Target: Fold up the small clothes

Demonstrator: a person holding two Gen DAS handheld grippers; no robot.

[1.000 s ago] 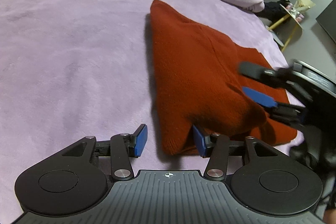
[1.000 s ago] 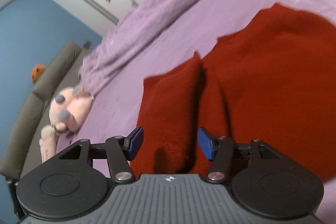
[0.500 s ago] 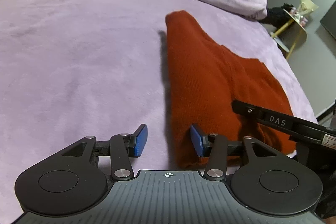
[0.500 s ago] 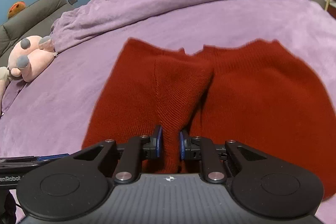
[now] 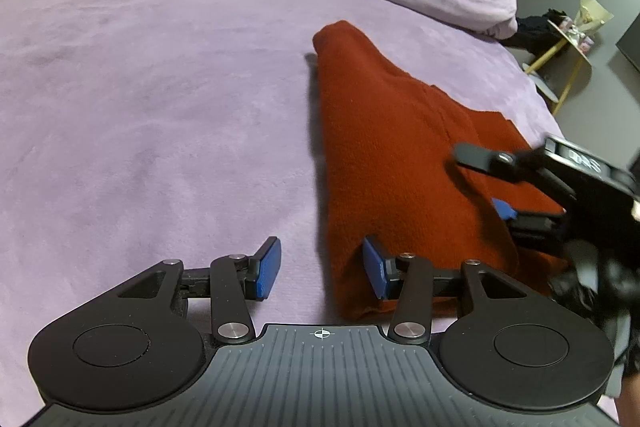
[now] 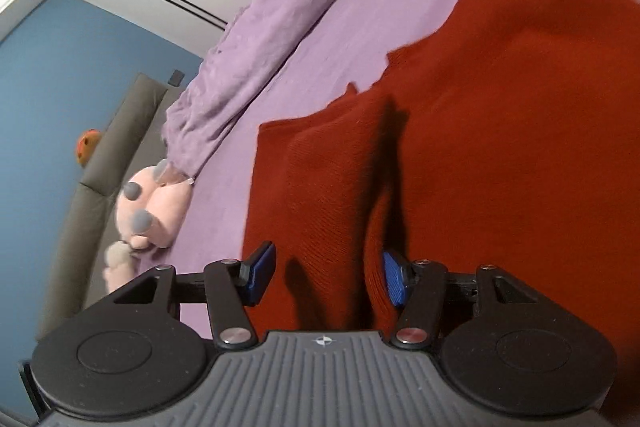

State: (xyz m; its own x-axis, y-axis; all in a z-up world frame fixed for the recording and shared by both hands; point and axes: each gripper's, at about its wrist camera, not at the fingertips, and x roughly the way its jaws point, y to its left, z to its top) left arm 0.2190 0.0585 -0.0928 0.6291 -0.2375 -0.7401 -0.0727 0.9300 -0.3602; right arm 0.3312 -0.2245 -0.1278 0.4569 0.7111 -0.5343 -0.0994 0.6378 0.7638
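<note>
Between and just ahead of the jaws of the left gripper (image 5: 322, 269) lies the near corner of a red knitted garment (image 5: 392, 163), folded into a long wedge on a purple bedspread (image 5: 152, 99). The jaws stand spread and empty: the right pad touches or nearly touches the cloth's near edge, the left pad hangs over bare bedspread. To the right of these jaws the right gripper (image 5: 496, 187), blurred, hovers over the garment's right half. In the right wrist view, the right gripper (image 6: 326, 279) has its jaws parted, having just been opening; a raised fold of the garment (image 6: 460, 147) lies in the gap, but the pads do not press it. The right pad sits close against the fold, the left pad over the cloth's left margin. Beyond the jaws, a bunched purple duvet (image 6: 248, 67) crosses the bed. Left of the jaws, a pink plush toy (image 6: 156, 203) rests against a grey sofa (image 6: 96, 179), below a blue wall (image 6: 60, 75).
</note>
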